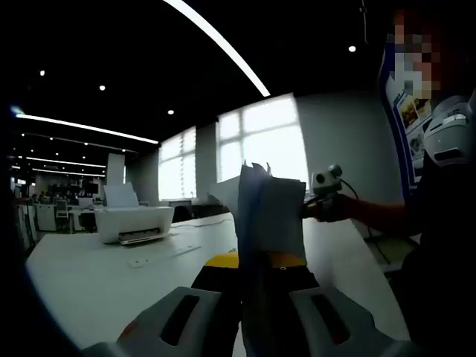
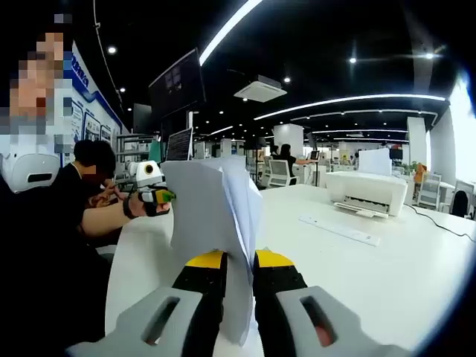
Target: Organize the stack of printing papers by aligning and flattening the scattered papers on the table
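Observation:
A stack of white printing papers (image 1: 269, 216) stands upright on edge above the white table (image 1: 89, 282), its top edges uneven. My left gripper (image 1: 256, 262) is shut on the stack's near lower edge, yellow-tipped jaws on either side. At the stack's far side my right gripper (image 1: 327, 198) meets the paper, held by a person's hand. In the right gripper view the same papers (image 2: 212, 212) rise between the jaws of my right gripper (image 2: 238, 262), which is shut on them. My left gripper (image 2: 152, 192) shows at the sheets' far left edge.
A white printer (image 1: 134, 220) (image 2: 368, 190) sits on the table (image 2: 387, 282), with a long flat strip (image 1: 163, 255) (image 2: 338, 230) in front of it. The person (image 1: 439, 223) (image 2: 44, 245) holding the grippers is beside the table. Desks, chairs and other people fill the background.

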### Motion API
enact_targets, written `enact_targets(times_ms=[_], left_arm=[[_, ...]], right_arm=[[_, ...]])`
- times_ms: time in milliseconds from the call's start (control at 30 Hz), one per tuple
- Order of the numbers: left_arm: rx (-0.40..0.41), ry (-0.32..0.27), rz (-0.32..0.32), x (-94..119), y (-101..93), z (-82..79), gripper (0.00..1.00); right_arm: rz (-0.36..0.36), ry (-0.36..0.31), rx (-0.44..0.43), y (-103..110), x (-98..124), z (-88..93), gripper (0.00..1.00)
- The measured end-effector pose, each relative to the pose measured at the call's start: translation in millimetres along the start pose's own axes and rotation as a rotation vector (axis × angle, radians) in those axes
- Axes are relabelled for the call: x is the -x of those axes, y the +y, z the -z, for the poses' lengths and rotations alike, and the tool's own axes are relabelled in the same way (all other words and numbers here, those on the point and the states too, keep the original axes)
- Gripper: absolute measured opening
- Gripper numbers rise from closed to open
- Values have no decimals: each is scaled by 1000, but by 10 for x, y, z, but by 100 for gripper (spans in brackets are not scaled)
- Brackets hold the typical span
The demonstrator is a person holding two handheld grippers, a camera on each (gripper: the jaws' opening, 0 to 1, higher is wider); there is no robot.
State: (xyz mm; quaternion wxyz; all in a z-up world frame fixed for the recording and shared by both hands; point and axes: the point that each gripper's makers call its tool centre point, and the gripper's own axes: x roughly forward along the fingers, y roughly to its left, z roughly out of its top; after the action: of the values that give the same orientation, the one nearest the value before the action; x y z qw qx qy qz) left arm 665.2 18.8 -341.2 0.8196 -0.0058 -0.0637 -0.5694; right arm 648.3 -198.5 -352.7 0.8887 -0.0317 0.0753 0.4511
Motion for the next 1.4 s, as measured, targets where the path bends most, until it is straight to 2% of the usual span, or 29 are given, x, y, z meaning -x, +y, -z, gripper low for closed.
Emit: enact_targets(times_ms=[133,267,333,533,667,767,1033,1100,1167,1233,1367,1400], left_arm=[[-4,6,4,-15,-15,10,14],[-39,19,-2,-43,-16,2,8],[-56,20,-4,-60,-11,-25,6],[-64,-10,3,-76,-21,-141,6],[-31,13,2,-52,-9,18,7],[1,-4,1,-18,0,52,7],[-17,15,-3,-61,6,-15,6],[12,30,-18,-76,40,-31,6],[49,42,-31,-84,65,-34,6],[119,66,-49,-94,99,-16,6],[189,112,-77,-101,167,77,6],[211,97,-80,-104,189,68,6]], right_arm=[[-12,6,5,26,-19,12,9],[-33,8,16,72,-37,9,0],[-47,9,21,107,-55,-10,0],[-47,-16,49,130,-59,-102,0],[-47,6,41,132,-80,19,0],[-59,18,32,158,-82,79,0],[-68,24,30,167,-88,25,0],[-65,17,6,144,-82,-10,0],[-61,13,-54,128,-82,-36,0],[-75,28,-138,148,-89,-41,0],[-81,64,-231,143,-114,19,0],[-81,52,-270,122,-124,16,0]])
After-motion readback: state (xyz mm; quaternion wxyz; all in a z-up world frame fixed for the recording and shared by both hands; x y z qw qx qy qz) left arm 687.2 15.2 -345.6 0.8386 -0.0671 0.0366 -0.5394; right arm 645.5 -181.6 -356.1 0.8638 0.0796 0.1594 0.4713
